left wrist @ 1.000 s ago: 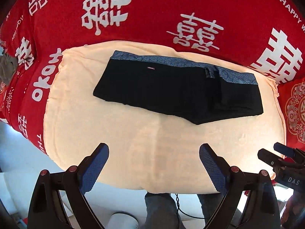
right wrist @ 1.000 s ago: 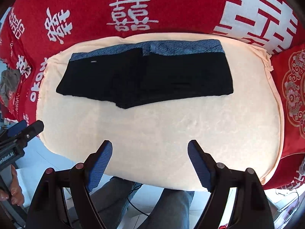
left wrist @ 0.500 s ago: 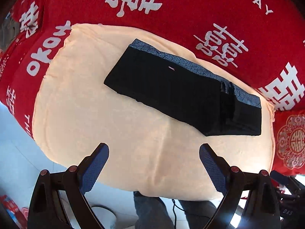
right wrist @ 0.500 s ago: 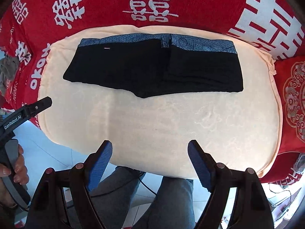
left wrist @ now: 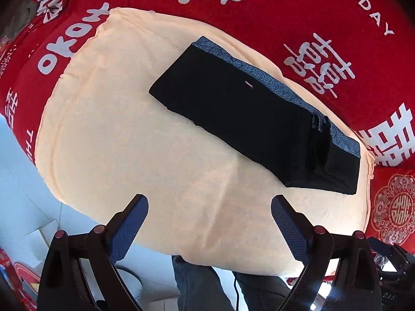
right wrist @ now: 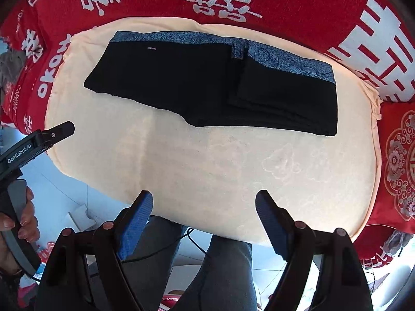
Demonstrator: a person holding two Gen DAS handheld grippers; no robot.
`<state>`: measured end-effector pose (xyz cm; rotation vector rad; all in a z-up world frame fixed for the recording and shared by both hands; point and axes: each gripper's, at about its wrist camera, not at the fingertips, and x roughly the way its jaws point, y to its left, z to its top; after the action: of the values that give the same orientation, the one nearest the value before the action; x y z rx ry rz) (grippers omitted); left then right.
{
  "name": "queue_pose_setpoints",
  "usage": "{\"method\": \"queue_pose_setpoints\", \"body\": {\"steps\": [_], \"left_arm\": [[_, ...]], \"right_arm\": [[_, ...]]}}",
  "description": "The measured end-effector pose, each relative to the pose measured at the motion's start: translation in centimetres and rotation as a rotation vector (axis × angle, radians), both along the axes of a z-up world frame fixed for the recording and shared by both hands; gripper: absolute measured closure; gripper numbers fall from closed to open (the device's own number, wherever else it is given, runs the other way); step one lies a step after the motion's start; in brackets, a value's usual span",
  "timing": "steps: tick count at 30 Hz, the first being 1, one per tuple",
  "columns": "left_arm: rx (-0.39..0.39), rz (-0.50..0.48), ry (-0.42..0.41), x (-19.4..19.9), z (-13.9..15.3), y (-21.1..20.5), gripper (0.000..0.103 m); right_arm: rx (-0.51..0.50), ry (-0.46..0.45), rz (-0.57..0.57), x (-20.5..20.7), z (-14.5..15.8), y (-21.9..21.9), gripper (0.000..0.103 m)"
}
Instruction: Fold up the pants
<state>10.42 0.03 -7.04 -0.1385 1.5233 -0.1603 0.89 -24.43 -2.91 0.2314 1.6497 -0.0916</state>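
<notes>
Black pants (left wrist: 254,119) with a blue patterned waistband lie flat on a peach cushion (left wrist: 135,142), one side folded over. They also show in the right wrist view (right wrist: 207,85), waistband at the far edge, on the cushion (right wrist: 233,165). My left gripper (left wrist: 209,220) is open and empty, held above the cushion's near edge, well short of the pants. My right gripper (right wrist: 204,212) is open and empty, also over the near edge. The left gripper's body shows at the left of the right wrist view (right wrist: 39,140), held in a hand.
A red cover with white characters (left wrist: 259,7) lies under and behind the cushion. A red patterned pillow (right wrist: 399,165) sits at the right. The person's jeans-clad legs (right wrist: 223,264) and a light floor lie below the near edge.
Both grippers have drawn back and up from the cushion. The left view has swung so the pants lie diagonally. The pants have not moved.
</notes>
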Motion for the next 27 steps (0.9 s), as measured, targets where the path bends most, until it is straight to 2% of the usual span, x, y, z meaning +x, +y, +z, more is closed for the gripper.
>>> {"method": "queue_pose_setpoints", "body": {"steps": [10,17,21,27], "left_arm": [[-0.002,0.026,-0.001,1.6,-0.8,0.4,0.006],[0.012,0.031,0.012,1.4,-1.8,0.4,0.006],[0.027,0.024,0.010,1.3,-2.7,0.2,0.006],[0.032,0.043,0.025,1.4,-5.6,-0.5,0.006]], "right_arm": [[-0.006,0.016,-0.034,0.1,-0.4,-0.7,0.019],[-0.009,0.017,-0.103,0.6,-1.6,-2.9,0.019],[-0.013,-0.003,-0.144,2.4,-3.1,-5.1,0.019],[-0.048,-0.042,-0.180,7.0,-7.9,-8.4,0.019]]}}
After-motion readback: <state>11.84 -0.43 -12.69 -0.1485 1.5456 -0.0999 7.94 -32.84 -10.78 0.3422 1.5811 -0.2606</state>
